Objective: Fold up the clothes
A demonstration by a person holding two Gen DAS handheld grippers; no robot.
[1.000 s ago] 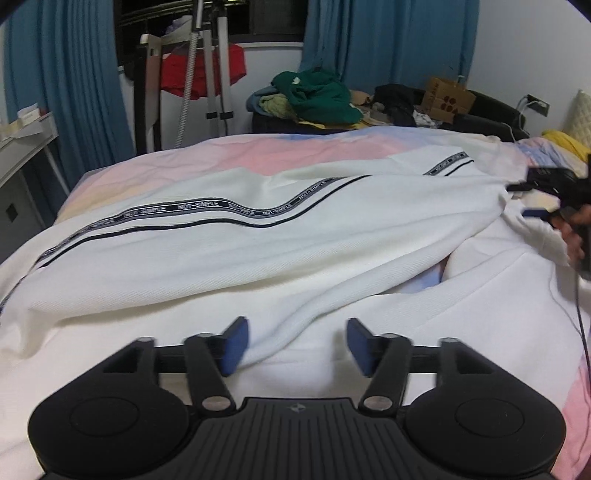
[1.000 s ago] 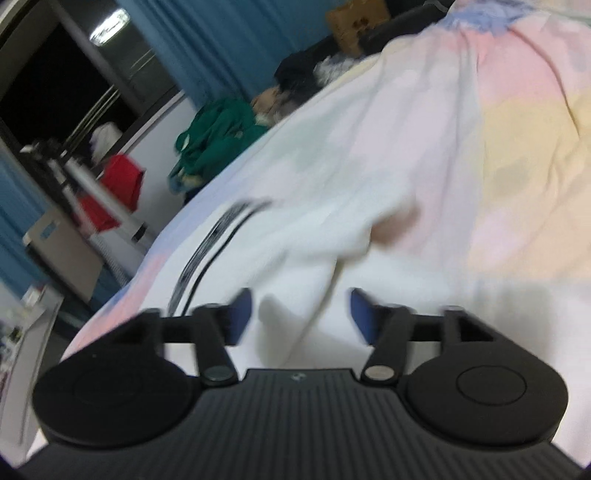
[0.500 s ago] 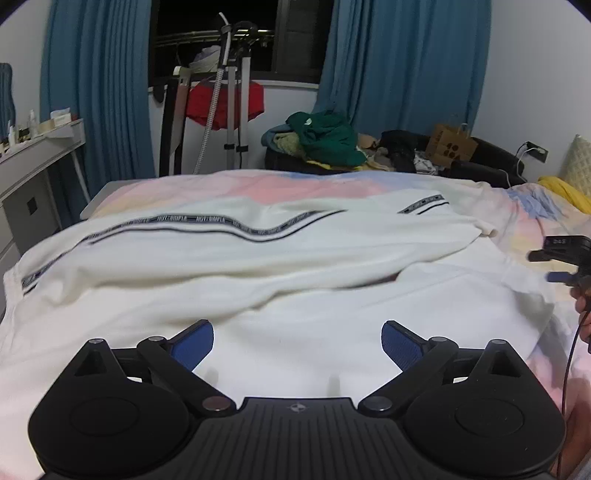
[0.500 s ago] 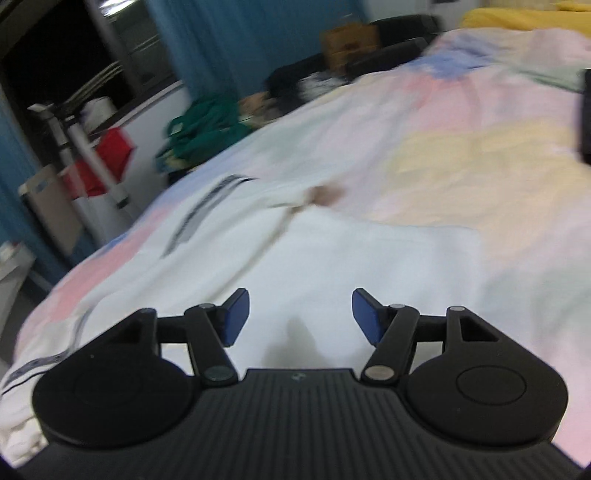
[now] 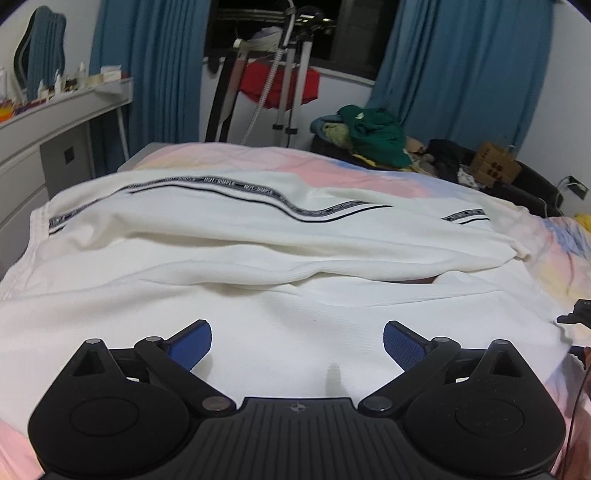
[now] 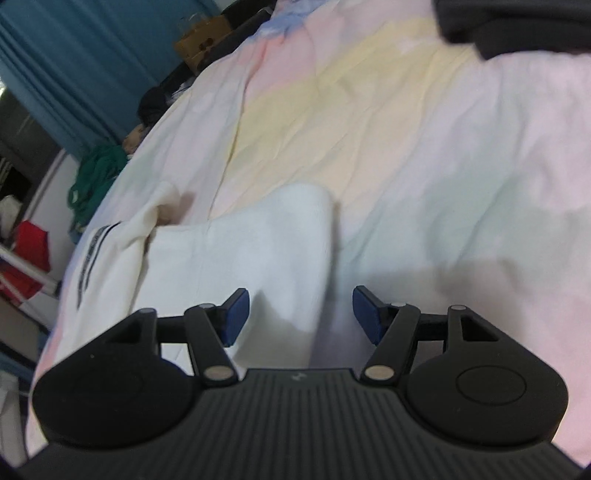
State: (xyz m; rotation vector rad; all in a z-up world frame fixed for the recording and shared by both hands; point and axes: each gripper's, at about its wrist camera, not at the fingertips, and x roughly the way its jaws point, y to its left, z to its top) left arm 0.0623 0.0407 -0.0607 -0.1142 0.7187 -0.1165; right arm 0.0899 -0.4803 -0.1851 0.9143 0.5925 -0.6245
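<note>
A white garment with black lettered stripes lies spread across the bed, its far part folded over the near part. My left gripper is open and empty, just above the garment's near edge. My right gripper is open and empty, over the garment's right end, whose edge lies between the fingers without being held. The right gripper's tip also shows at the right edge of the left wrist view.
The bed has a pastel pink, yellow and blue sheet. Beyond it are a pile of green clothes, a cardboard box, a drying rack with red cloth, blue curtains and a white desk at left. A dark object lies at upper right.
My left gripper opened wide, pulled back and rose from the garment. My right gripper swung from the garment's middle towards its right end; the garment now lies flatter.
</note>
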